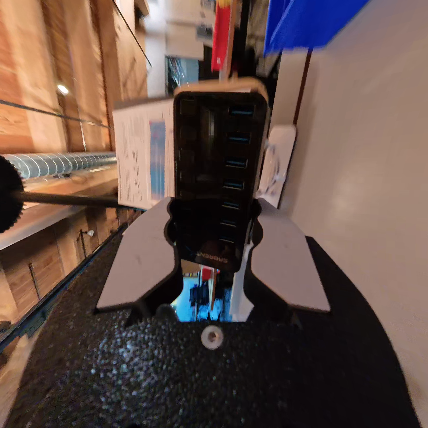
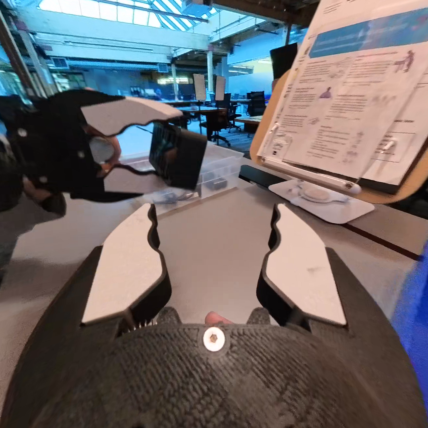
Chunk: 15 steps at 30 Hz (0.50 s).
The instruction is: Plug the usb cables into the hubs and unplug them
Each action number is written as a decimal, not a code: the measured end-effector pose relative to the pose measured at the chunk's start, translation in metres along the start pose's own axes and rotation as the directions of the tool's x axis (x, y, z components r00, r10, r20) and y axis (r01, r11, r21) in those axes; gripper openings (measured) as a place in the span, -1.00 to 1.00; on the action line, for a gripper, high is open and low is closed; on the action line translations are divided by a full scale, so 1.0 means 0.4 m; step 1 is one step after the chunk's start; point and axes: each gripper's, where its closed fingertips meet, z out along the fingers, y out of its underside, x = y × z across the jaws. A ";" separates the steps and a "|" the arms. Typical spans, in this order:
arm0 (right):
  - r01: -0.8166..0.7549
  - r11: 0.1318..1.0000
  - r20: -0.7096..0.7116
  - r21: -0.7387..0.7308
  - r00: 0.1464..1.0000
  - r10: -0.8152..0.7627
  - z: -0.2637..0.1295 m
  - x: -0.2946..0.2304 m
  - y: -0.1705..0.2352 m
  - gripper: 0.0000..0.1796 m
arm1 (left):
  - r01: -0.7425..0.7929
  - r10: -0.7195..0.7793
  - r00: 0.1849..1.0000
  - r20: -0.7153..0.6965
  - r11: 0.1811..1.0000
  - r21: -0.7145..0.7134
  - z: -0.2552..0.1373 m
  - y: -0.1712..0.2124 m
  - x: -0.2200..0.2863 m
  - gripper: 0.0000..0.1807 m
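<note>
Left wrist view: the left gripper point(image 1: 212, 222) pinches a black multi-port hub point(image 1: 217, 162) by its long sides, lifted clear of the bench point(image 2: 208, 243). Rigid, glossy plastic, it looks light but slippery; edges offer the best hold. The right gripper point(image 2: 214, 220) hangs spread, empty.

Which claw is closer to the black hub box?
Left. The left gripper is clamped around the black hub, lifted off the table. The right gripper is open and empty, away from it.
</note>
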 end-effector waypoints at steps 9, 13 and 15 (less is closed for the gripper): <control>0.024 1.000 0.206 -0.016 0.978 -0.020 -0.023 -0.133 0.021 -0.67 | 0.115 -0.122 0.992 0.041 0.983 0.143 -0.093 -0.172 0.104 -0.30; 0.169 0.986 0.182 0.006 0.969 -0.167 -0.033 -0.131 0.023 -0.69 | 0.328 -0.320 0.944 -0.074 0.924 0.195 -0.102 -0.183 0.125 -0.30; 0.248 0.969 0.129 0.017 0.960 -0.248 -0.046 -0.118 0.009 -0.69 | 0.641 -0.605 0.766 -0.218 0.745 0.183 -0.111 -0.182 0.127 -0.16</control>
